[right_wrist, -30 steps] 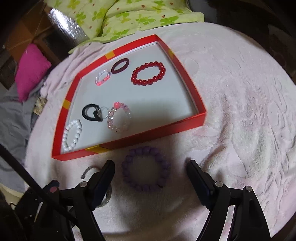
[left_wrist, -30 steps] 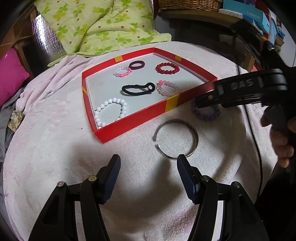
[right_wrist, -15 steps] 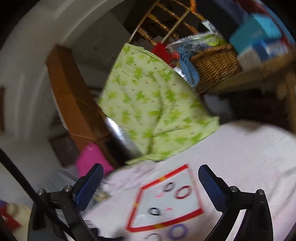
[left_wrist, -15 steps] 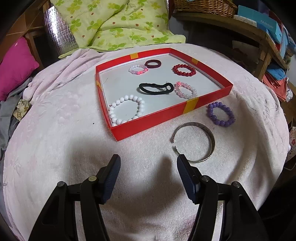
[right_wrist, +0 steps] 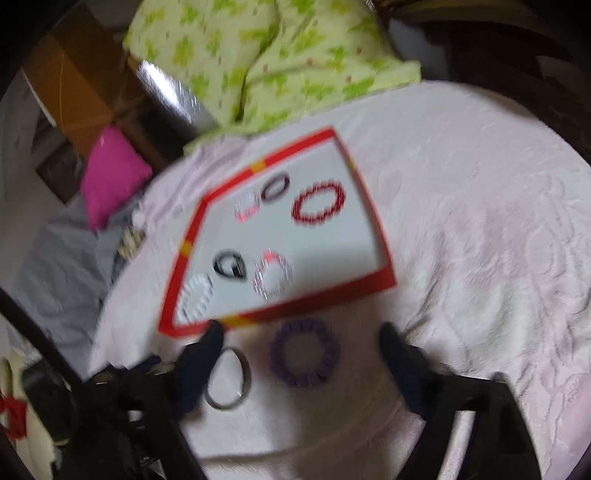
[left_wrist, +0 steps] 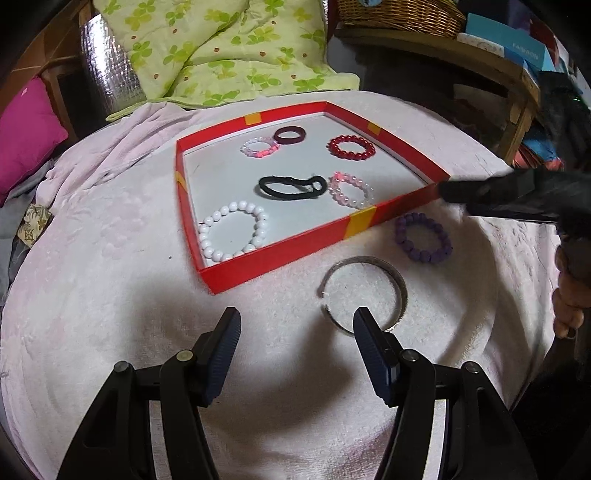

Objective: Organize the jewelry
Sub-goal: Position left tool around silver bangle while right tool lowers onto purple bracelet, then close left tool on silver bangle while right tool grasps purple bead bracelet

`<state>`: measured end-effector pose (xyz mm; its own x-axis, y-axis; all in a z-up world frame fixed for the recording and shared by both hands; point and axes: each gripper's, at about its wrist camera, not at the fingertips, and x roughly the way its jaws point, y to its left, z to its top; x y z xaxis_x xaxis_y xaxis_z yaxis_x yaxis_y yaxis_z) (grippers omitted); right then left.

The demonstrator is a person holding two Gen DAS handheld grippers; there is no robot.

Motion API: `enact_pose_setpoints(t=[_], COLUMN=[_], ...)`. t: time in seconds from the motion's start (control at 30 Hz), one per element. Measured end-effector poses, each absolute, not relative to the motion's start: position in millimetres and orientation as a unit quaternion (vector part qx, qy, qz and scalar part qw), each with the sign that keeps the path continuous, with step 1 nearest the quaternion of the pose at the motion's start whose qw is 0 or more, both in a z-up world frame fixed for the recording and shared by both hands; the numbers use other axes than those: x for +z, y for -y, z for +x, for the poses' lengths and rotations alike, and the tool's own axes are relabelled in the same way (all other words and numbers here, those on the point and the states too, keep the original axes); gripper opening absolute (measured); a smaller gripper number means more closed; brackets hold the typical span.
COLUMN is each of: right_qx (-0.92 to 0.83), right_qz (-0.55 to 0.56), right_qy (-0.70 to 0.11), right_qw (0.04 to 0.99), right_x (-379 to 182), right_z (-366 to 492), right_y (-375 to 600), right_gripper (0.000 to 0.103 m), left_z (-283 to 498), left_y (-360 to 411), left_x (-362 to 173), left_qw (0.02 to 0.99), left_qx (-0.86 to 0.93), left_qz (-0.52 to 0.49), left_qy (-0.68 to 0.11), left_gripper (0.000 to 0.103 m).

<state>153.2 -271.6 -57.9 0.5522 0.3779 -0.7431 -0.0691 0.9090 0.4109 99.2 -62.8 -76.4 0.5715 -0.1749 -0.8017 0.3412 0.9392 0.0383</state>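
A red tray point(left_wrist: 280, 254) point(right_wrist: 325, 299) on the pink blanket holds several bracelets and hair ties: white beads point(left_wrist: 232, 236), a black tie point(left_wrist: 291, 187), pink beads point(left_wrist: 351, 188), red beads point(left_wrist: 351, 147). Outside it, near its front edge, lie a purple bead bracelet point(left_wrist: 423, 238) point(right_wrist: 304, 352) and a silver bangle point(left_wrist: 365, 291) point(right_wrist: 229, 380). My left gripper point(left_wrist: 295, 343) is open and empty, with the bangle by its right finger. My right gripper point(right_wrist: 301, 350) is open, its fingers either side of the purple bracelet; the view is blurred. It shows in the left wrist view point(left_wrist: 498, 192) too.
A green patterned quilt point(left_wrist: 221, 48) lies behind the tray. A magenta cushion point(left_wrist: 22, 140) is at the left. A wooden shelf with a basket point(left_wrist: 399, 14) and boxes stands at the back right. The blanket's edge drops off to the right.
My right gripper swung up and away, then came back down over the purple bracelet. My left gripper shifted slightly; the bangle now lies by its right finger. No jewelry moved.
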Motion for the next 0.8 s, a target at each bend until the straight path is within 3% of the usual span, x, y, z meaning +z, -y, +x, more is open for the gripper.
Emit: enact_pose_setpoints(t=[0.03, 0.1, 0.37, 0.47, 0.5, 0.53, 0.8], right_qx=[0.118, 0.100, 0.094, 0.081, 0.079, 0.082, 0.089], right_qz=[0.143, 0.118, 0.055, 0.000, -0.012, -0.019, -0.013], right_qy=[-0.468, -0.485, -0.495, -0.488, -0.486, -0.485, -0.487], right_qw=[0.864, 0.861, 0.862, 0.869, 0.871, 0.871, 0.869], right_x=[-63, -75, -92, -93, -92, -91, -89], right_z=[157, 157, 160, 158, 157, 156, 145], right_y=[267, 265, 252, 240, 237, 236, 247], right_gripper=[0.047, 0.037, 0.037, 0.026, 0.015, 0.011, 0.010], left_z=[99, 98, 102, 103, 103, 104, 107], left_y=[65, 68, 71, 74, 76, 78, 96], left_x=[-77, -78, -78, -79, -80, -80, -85], left_qw=[0.880, 0.879, 0.875, 0.870, 0.868, 0.867, 0.865], left_qx=[-0.148, -0.150, -0.167, -0.183, -0.188, -0.192, -0.201], left_qz=[0.098, 0.103, 0.075, 0.059, 0.055, 0.052, 0.052], left_qy=[-0.440, -0.441, -0.449, -0.454, -0.456, -0.457, -0.457], left_gripper=[0.064, 0.064, 0.064, 0.064, 0.064, 0.065, 0.072])
